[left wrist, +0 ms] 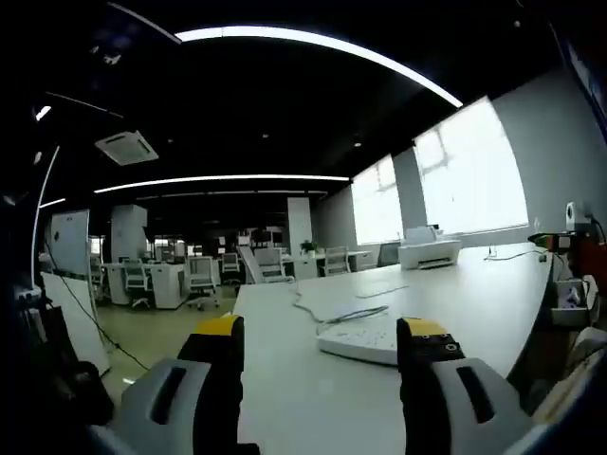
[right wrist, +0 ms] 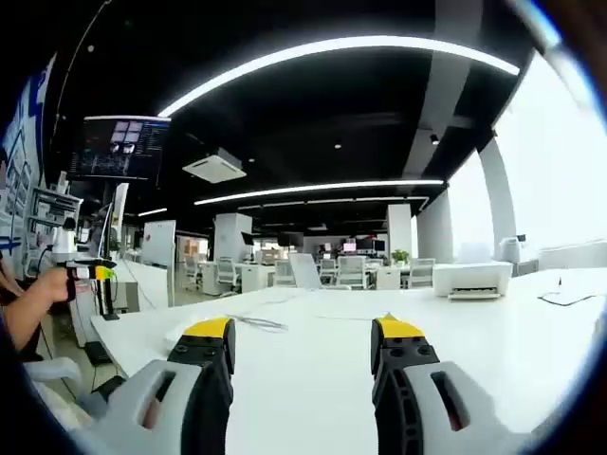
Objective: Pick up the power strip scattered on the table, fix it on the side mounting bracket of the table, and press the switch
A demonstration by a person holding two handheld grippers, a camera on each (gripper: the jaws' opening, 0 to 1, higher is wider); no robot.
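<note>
- A big open office spreads out behind, with a dark ceiling, long curved strip lights, bright windows along one wall and rows of desks and chairs far back.
- The white table (left wrist: 474, 303) takes up most of the near ground; its top is broad and pale, and both tools hang low over it.
- A white printer (left wrist: 429, 252) sits at the table's far edge by the windows, well apart from the work.
- The power strip (left wrist: 365, 339) lies flat on the tabletop in the left gripper view, just beyond and between that tool's jaws, nearer the right-hand one. Its cord (left wrist: 327, 311) snakes away across the table behind it.
- The left gripper (left wrist: 327, 332) stands with its jaws wide, nothing between them, not yet touching the strip.
- The right gripper (right wrist: 303, 332) is likewise spread wide and empty, over bare table. At the left edge of its view a person's hand (right wrist: 33, 299) holds something small that I cannot make out.
- The step in hand looks like the reach for the pick-up. I'd go in level and low, straddle the strip across its narrow width near the middle, and close only once both jaws flank the body.
- Mind the cord: grabbing it instead of the casing would likely let the strip swing and drag.
</note>
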